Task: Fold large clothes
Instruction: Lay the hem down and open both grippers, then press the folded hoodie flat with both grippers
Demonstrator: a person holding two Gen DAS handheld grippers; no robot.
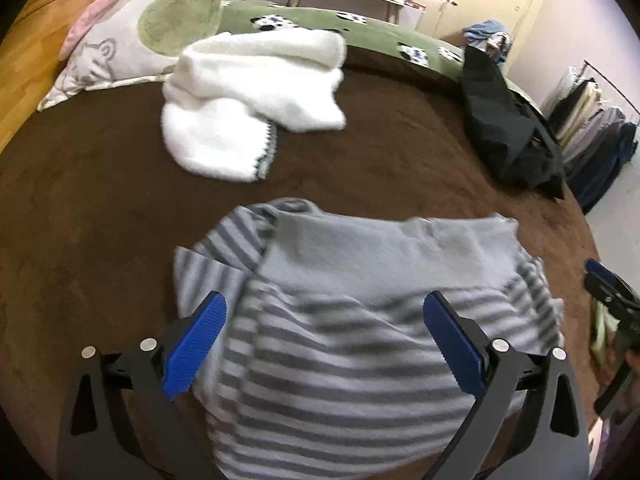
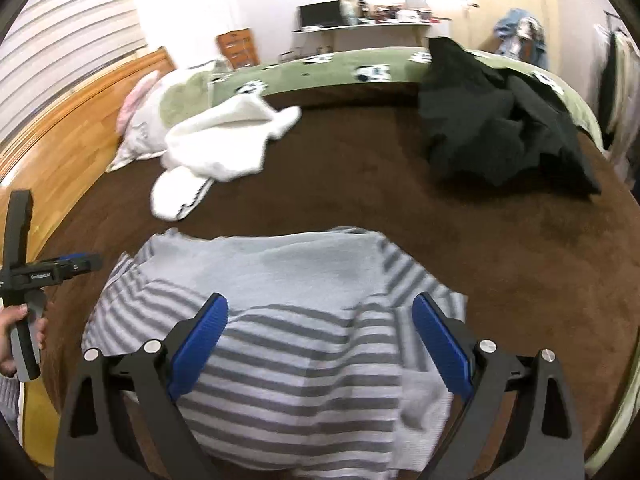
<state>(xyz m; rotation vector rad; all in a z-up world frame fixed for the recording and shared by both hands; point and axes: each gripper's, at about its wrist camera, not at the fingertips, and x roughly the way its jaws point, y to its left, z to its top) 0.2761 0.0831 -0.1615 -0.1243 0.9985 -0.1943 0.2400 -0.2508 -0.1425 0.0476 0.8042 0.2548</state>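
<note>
A grey-and-white striped garment (image 1: 360, 256) (image 2: 300, 364) lies folded into a compact bundle on the brown bed cover (image 1: 100, 220) (image 2: 520, 260), with a plain grey panel turned over its far part. My left gripper (image 1: 325, 300) hangs above its near left part, blue pads wide apart and nothing between them. My right gripper (image 2: 320, 299) is open just as wide above the near right part, touching no cloth. The right gripper (image 1: 608, 292) shows at the left wrist view's right edge. A hand (image 2: 12, 332) holds the left gripper (image 2: 80, 264) at the right wrist view's left edge.
A white fluffy garment (image 1: 256, 92) (image 2: 216, 148) lies crumpled further back on the bed. A black garment (image 1: 508, 132) (image 2: 496, 120) is heaped at the right. A pillow (image 1: 140, 32), a wooden headboard (image 1: 36, 40) and a green blanket (image 1: 360, 28) border the far side.
</note>
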